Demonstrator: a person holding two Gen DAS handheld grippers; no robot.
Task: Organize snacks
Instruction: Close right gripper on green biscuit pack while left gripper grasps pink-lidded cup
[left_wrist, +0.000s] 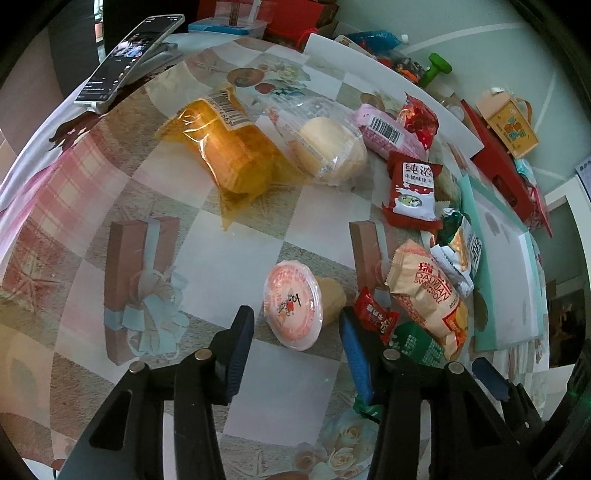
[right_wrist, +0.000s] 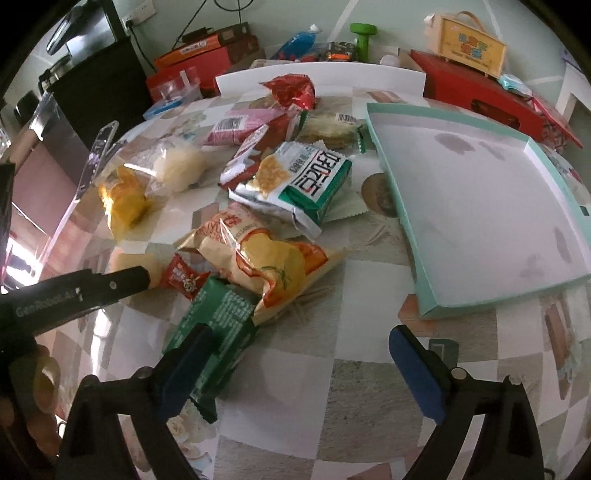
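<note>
Snacks lie scattered on a patterned tablecloth. My left gripper (left_wrist: 295, 325) is open, its jaws on either side of a pudding cup (left_wrist: 293, 304) lying on its side. Next to it are a small red candy (left_wrist: 375, 314), a swiss roll pack (left_wrist: 428, 291), and a green packet (left_wrist: 415, 343). My right gripper (right_wrist: 299, 347) is open and empty; its left finger (right_wrist: 184, 365) lies over the green packet (right_wrist: 214, 328). An empty teal tray (right_wrist: 476, 192) sits to the right. The swiss roll pack (right_wrist: 266, 258) and a green-white cracker pack (right_wrist: 303, 181) lie ahead.
An orange cake bag (left_wrist: 229, 147), a pale bun bag (left_wrist: 328, 147), a pink packet (left_wrist: 380, 133) and a red biscuit pack (left_wrist: 412, 188) lie farther back. A phone on a stand (left_wrist: 129, 59) stands at the far left. Red boxes (right_wrist: 476, 96) and a yellow carton (right_wrist: 469, 44) line the table's back.
</note>
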